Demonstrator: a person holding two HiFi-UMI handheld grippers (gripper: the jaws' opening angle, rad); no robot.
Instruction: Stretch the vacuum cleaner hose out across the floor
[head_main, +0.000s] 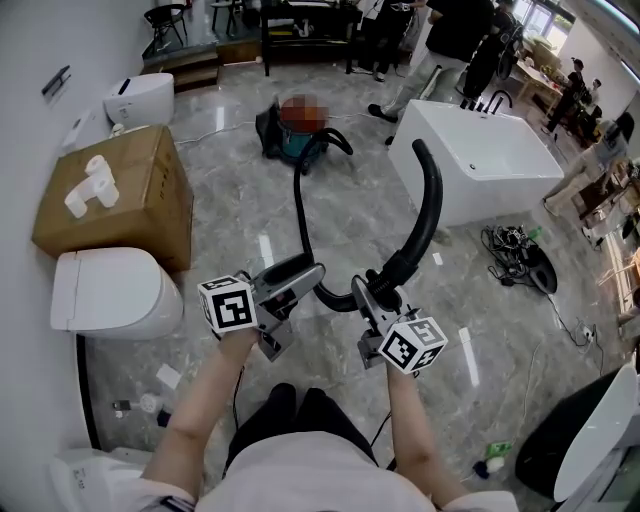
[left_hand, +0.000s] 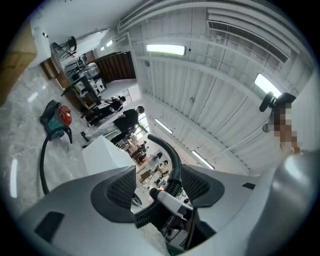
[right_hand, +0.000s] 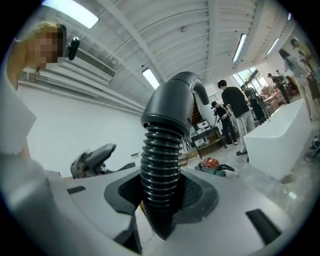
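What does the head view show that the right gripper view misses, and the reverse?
Head view only: the toilet by the wall and the marker cube on the right-hand gripper. Right gripper view only: the ceiling lights and, close up, the right claw shut on the ribbed hose. Both: the vacuum cleaner, the white bathtub and the hose's curved black end.

Vacuum hose (head_main: 298, 212), black: thin flexible run from the floor-standing canister (head_main: 290, 142) up between the left gripper's (head_main: 312, 276) parted jaws, across to the right gripper (head_main: 383, 287), clamped on its ribbed section (right_hand: 160, 175); smooth curved end arching upward beyond.
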